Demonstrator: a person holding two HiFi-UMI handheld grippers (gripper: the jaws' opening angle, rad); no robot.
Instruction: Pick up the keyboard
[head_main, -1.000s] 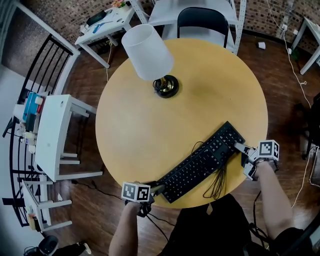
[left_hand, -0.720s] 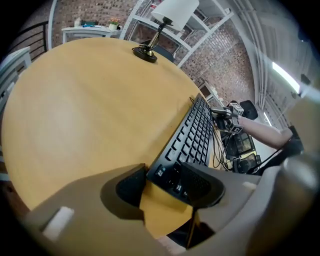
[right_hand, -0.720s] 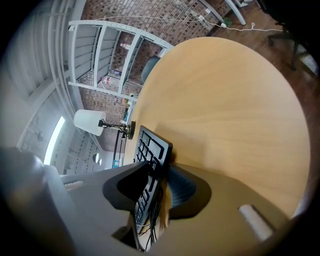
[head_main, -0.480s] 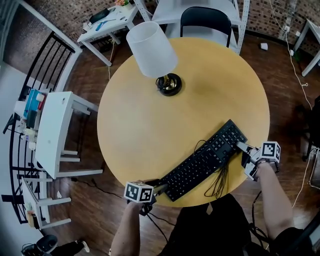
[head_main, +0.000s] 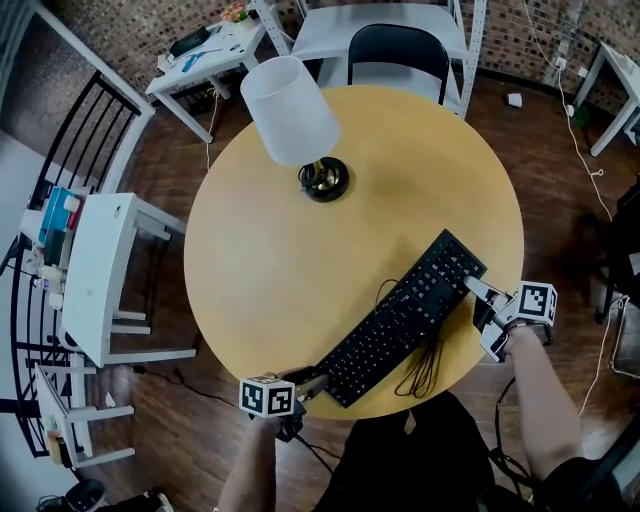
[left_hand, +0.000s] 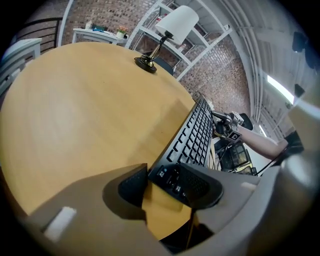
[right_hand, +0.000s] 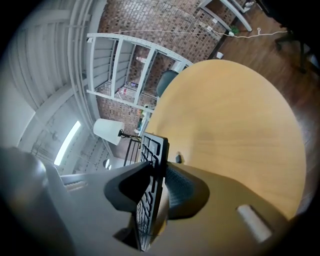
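A black keyboard (head_main: 400, 320) lies slantwise near the front edge of the round wooden table (head_main: 300, 250). My right gripper (head_main: 472, 292) holds its far right end. In the right gripper view the keyboard (right_hand: 154, 147) stands edge-on between the jaws of that gripper (right_hand: 159, 170), which are still closing, with a pad on each face. My left gripper (head_main: 312, 382) is at the near left corner. In the left gripper view that corner of the keyboard (left_hand: 197, 135) sits between the closing jaws of the gripper (left_hand: 167, 176), against the right pad, and table shows beside the left pad.
A lamp with a white shade (head_main: 295, 110) and a dark base (head_main: 325, 178) stands at the back of the table. The keyboard's cable (head_main: 425, 370) loops over the front edge. A black chair (head_main: 400, 45) is behind the table, and a white side table (head_main: 100, 260) is to the left.
The right gripper has risen a little, taking the keyboard's right end with it. The left gripper stays at the near corner. The head camera has shifted slightly.
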